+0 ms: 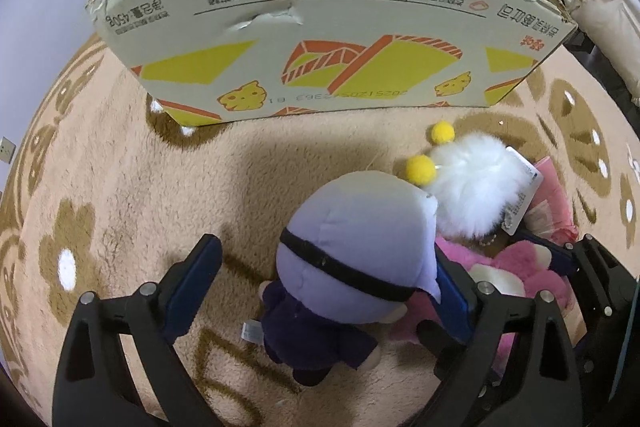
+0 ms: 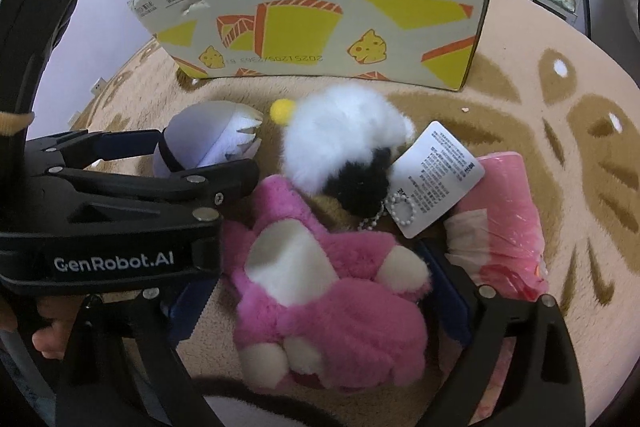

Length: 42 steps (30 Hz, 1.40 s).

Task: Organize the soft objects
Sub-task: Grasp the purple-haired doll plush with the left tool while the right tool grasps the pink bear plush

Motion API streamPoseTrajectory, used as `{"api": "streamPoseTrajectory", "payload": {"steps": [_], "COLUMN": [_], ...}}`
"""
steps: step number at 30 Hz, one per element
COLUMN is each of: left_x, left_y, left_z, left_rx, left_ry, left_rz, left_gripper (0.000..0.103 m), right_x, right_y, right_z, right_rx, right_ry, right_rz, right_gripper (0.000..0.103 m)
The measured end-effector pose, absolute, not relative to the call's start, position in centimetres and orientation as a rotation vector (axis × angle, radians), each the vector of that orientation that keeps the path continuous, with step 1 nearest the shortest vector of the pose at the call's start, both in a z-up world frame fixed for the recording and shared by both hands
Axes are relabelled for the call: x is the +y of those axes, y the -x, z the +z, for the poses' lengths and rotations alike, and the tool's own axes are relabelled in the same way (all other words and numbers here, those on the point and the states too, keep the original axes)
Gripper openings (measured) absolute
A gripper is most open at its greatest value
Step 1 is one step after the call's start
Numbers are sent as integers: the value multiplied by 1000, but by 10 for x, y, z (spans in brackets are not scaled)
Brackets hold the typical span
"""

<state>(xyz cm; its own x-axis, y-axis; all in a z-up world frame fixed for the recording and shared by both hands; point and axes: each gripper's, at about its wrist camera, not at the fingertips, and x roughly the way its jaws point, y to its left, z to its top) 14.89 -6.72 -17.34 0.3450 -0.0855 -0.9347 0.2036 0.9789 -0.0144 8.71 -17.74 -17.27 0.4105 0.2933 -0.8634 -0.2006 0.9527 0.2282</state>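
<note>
- step in hand, as i judge it: both tongs are settling around a first toy each, ahead of lifting them into the cardboard box [image 1: 320,39] that stands open-topped at the far side of the rug [image 1: 120,187].
- left gripper [image 1: 320,287]: jaws wide apart, holding nothing. the lavender-headed doll [image 1: 352,251] lies between them; its head touches or nearly touches the right-hand finger, with a clear gap to the left-hand one.
- white fluffy toy [image 2: 344,139] with yellow pompoms and a paper tag [image 2: 436,179] lies just beyond, between the dolls and the box.
- right gripper [image 2: 320,291]: also spread open, empty. the pink plush [image 2: 332,299] sits between its fingers, not yet pinched.
- a pink wrapped bundle [image 2: 508,219] lies at the far right.
- next move calls for squeezing shut on each toy's body, then raising it over the box wall.
</note>
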Motion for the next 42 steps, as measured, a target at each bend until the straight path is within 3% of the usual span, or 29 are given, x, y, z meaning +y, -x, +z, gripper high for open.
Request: {"api": "streamPoseTrajectory", "payload": {"steps": [3, 8, 14, 19, 42], "left_x": [-57, -54, -53, -55, -30], "left_y": [-148, -145, -143, -143, -130], "left_z": [-183, -187, -187, -176, -131], "left_rx": [1224, 1229, 1218, 1214, 1101], "left_ry": [-67, -49, -57, -56, -45], "left_rz": [-216, -260, -257, -215, -130], "left_gripper": [83, 65, 63, 63, 63], "right_x": [-177, -172, -174, -179, -191], "right_y": [-88, -86, -85, -81, -73], "right_z": [-173, -171, -167, -159, -141], "right_rx": [1107, 1100, 1087, 1054, 992], "right_ry": [-91, -92, -111, -122, -133], "right_rz": [315, 348, 361, 353, 333], "right_gripper": [97, 85, 75, 59, 44]}}
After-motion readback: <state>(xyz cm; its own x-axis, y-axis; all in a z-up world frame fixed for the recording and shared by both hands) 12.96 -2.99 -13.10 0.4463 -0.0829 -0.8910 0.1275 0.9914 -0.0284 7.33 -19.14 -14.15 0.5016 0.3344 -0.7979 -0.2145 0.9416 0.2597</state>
